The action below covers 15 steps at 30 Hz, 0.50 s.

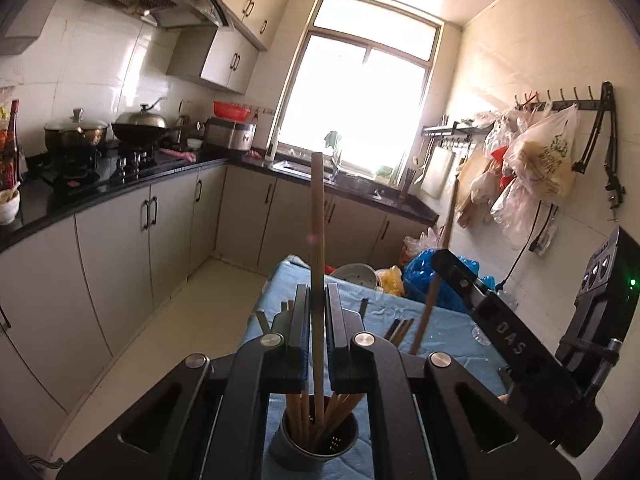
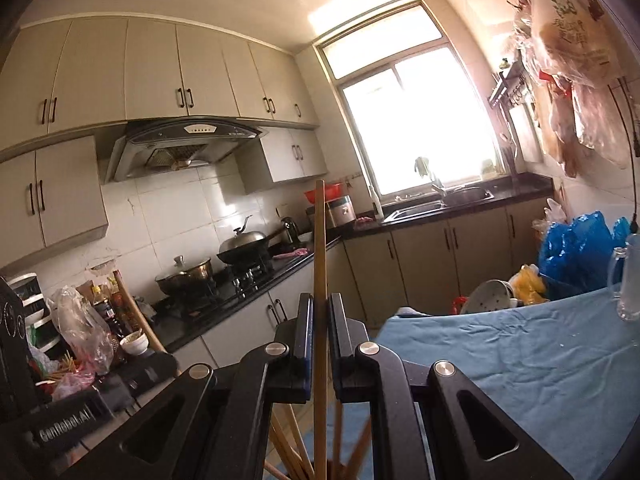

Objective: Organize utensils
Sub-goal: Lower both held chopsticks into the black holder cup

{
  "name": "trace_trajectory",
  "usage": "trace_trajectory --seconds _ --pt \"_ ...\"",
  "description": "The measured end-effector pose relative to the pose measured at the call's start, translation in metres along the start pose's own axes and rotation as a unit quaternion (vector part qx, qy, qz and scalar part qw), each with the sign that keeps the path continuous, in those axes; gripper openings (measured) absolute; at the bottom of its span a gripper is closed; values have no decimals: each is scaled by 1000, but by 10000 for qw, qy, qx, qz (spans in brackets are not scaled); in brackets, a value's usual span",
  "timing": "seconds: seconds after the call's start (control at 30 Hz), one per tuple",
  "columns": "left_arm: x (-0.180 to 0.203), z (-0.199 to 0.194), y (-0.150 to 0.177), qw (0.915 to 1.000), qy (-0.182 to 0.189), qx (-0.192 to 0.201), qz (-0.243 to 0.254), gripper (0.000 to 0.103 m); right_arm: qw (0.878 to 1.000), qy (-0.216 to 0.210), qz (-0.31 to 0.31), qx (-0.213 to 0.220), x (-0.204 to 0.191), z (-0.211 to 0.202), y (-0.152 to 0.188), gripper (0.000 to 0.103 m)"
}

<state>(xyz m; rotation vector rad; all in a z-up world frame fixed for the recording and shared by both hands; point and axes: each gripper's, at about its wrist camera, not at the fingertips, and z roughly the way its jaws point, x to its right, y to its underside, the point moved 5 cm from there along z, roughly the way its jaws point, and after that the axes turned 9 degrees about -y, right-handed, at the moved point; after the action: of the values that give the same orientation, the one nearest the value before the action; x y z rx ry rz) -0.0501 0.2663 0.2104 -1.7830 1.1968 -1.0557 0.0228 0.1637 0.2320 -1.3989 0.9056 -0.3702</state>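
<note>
We count two grippers, each clenched on one wooden chopstick, and one grey holder cup with a bundle of further chopsticks in it

In the left wrist view, from the left: a pot [image 1: 76,130] and a lidded wok [image 1: 140,124] stand on the stove, two vessels in all. Mid-frame the left gripper [image 1: 317,300] has its jaws pressed on a single chopstick [image 1: 317,216] that stands nearly upright, rising well above the fingertips and running down between them into the holder cup [image 1: 314,438]. That cup sits directly below the jaws on the blue cloth [image 1: 440,320]; it holds perhaps six or seven sticks, though the gripper body hides part of the bundle. Further right, the right gripper [image 1: 438,264] comes in from the frame edge, grasping a second chopstick [image 1: 430,304] that slants down toward the cloth, just beside the cup and apart from it

In the right wrist view the right gripper [image 2: 320,308] is shut on its chopstick [image 2: 320,240], upright between the pads, its lower end among the bundled chopsticks [image 2: 292,452] below the jaws. One glass mug [image 2: 628,280] stands at the right edge of the cloth [image 2: 520,360]
</note>
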Motion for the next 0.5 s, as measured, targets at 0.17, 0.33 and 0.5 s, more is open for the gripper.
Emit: trace_trajectory --seconds 0.17,0.33,0.5 --pt "-10 20 12 9997 -4 -236 -83 6 9998 114 -114 -141 2 24 24 8" --pt "-12 33 25 9989 1 -462 -76 6 9989 224 -32 -405 14 35 46 8" --pt "-12 41 35 9974 64 -711 -117 6 9979 315 -184 -540 14 30 58 9"
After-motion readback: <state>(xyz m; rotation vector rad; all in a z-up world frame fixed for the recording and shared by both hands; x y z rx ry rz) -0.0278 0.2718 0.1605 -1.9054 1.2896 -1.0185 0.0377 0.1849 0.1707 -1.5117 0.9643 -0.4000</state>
